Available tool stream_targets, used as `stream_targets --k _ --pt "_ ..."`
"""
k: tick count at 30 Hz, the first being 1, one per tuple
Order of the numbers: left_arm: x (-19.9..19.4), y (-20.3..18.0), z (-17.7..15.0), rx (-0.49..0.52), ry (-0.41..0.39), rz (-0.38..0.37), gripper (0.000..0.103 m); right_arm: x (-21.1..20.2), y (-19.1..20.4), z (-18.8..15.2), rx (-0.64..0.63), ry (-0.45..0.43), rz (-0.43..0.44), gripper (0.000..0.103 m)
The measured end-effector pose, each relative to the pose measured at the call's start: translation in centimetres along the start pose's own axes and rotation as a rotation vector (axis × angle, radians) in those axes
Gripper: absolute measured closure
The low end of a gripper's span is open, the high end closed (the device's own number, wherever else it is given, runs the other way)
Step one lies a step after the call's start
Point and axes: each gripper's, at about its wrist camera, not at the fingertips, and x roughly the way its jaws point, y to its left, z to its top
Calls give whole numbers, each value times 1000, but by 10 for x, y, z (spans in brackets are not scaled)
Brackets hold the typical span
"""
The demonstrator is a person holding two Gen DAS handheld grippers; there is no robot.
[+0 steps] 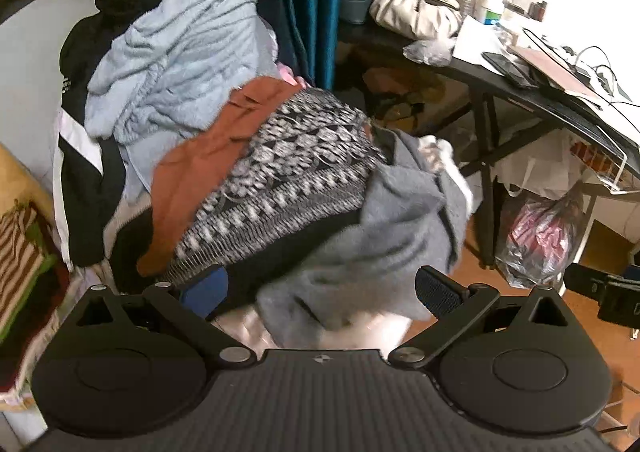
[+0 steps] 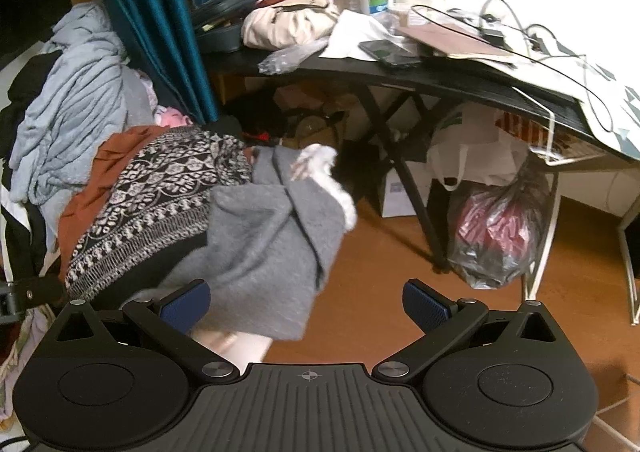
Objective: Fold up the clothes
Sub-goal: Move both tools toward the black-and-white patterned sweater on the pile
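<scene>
A grey fleece garment (image 1: 384, 228) with white lining lies on the near end of a clothes pile; it also shows in the right wrist view (image 2: 264, 228). Behind it lie a black-and-white patterned knit (image 1: 288, 171), a rust-brown garment (image 1: 200, 171) and a light blue fuzzy garment (image 1: 176, 63). My left gripper (image 1: 320, 292) is open, its fingers either side of the grey garment's near edge. My right gripper (image 2: 306, 306) is open, with the grey garment's hanging edge between its fingers, nearer the left one.
A black desk (image 2: 400, 71) cluttered with a beige bag (image 2: 288, 23), phone, papers and cables stands to the right. A plastic bag (image 2: 496, 236) sits on the orange floor under it. A teal curtain (image 2: 148, 11) hangs behind the pile. Folded striped fabric (image 1: 20, 260) lies at left.
</scene>
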Motion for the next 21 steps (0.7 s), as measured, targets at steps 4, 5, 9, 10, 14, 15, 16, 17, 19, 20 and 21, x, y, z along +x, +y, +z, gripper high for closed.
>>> stream_targets --k 4,5,9,10,14,15,16,17,19,20,21 --pt "16 31 20 -8 17 -5 1 16 37 16 -23 6 5 1" --pt "19 38 24 -11 20 -7 1 20 47 20 -30 7 6 1" --pt "31 66 40 -13 28 -18 1 35 83 33 -39 18 -1 1" --pt "34 74 44 -12 29 -21 1 38 90 36 -34 19 -5 1" --pt "46 96 58 -7 35 -32 1 49 111 46 -19 22 -21 1" --pt "49 102 60 -6 37 -36 1 52 118 49 -19 23 -26 1" --pt "52 107 63 -6 38 -39 1 54 123 50 -19 24 -28 1" --pt "55 111 65 -6 42 -43 1 57 129 51 -22 25 -31 1" --pt "62 118 68 -7 54 -49 1 61 140 54 -34 28 -38 1" --pt "66 121 69 -7 61 -54 1 63 145 54 -43 32 -43 1" --pt "70 123 69 -8 69 -62 1 64 149 55 -51 35 -48 1"
